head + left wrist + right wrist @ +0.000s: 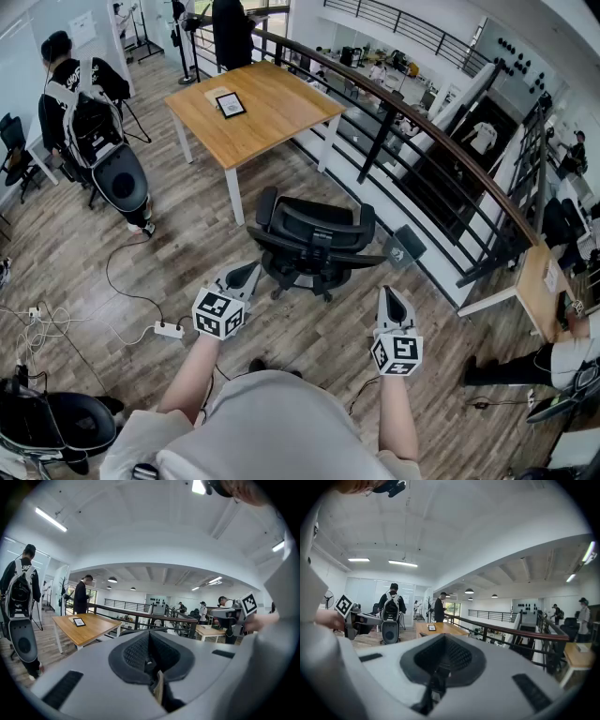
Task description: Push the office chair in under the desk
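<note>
While the left hand-held gripper (244, 274) and right hand-held gripper (392, 298) are hanging shut and empty, the chair (314, 236) is sitting ahead, toward the worktop (272, 108), nearer the left.

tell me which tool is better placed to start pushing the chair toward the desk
Left, narrowly. The left tool sits further forward, its shut tips close to the backrest edge of the office chair. The right tool, also shut, hangs farther back, out past the chair's right side. Neither touches it.

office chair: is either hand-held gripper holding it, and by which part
Nothing is held. The left hand-held gripper and the right hand-held gripper are both shut and empty; the office chair stands ahead of them.
</note>
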